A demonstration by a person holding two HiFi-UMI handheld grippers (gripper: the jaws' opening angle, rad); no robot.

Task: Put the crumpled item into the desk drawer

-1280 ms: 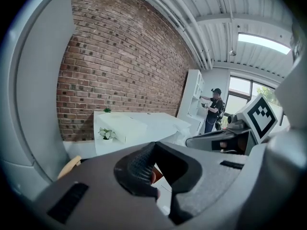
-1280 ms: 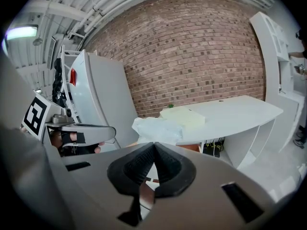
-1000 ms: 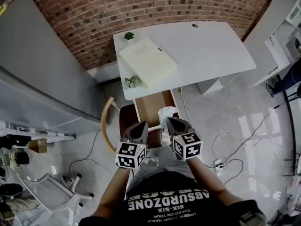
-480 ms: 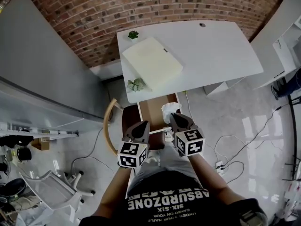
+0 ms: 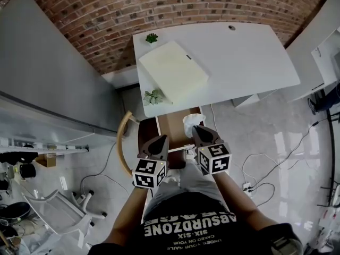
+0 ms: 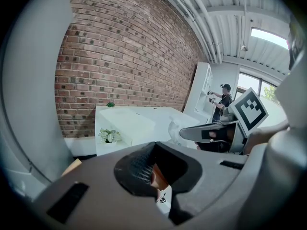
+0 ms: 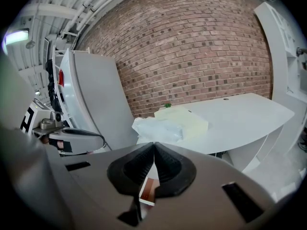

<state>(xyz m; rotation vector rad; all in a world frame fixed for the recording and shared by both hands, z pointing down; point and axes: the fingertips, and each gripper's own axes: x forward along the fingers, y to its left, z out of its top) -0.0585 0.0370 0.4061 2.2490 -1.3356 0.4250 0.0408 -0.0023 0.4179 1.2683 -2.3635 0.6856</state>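
Observation:
The crumpled item [image 5: 191, 121] is a white wad held over the right edge of the open desk drawer [image 5: 171, 126], whose inside is brown. My right gripper [image 5: 197, 129] is shut on its near end; in the right gripper view the crumpled item [image 7: 158, 128] bulges just above the closed right gripper [image 7: 153, 145]. My left gripper [image 5: 159, 141] hovers beside it over the drawer's near left corner, shut, with nothing in it. The left gripper view shows the left gripper [image 6: 154, 147] closed and the white wad [image 6: 175, 128] at the other gripper's tip.
The white desk [image 5: 239, 52] carries a flat cream box [image 5: 172, 70], a small plant [image 5: 153, 96] at its front edge and another [image 5: 152, 37] at the back. A wooden chair [image 5: 126, 142] stands left of the drawer. Cables [image 5: 255, 179] lie on the floor to the right.
Both grippers and the wad have edged forward toward the desk, over the drawer. The head view has shifted a little, so the desk sits further right.

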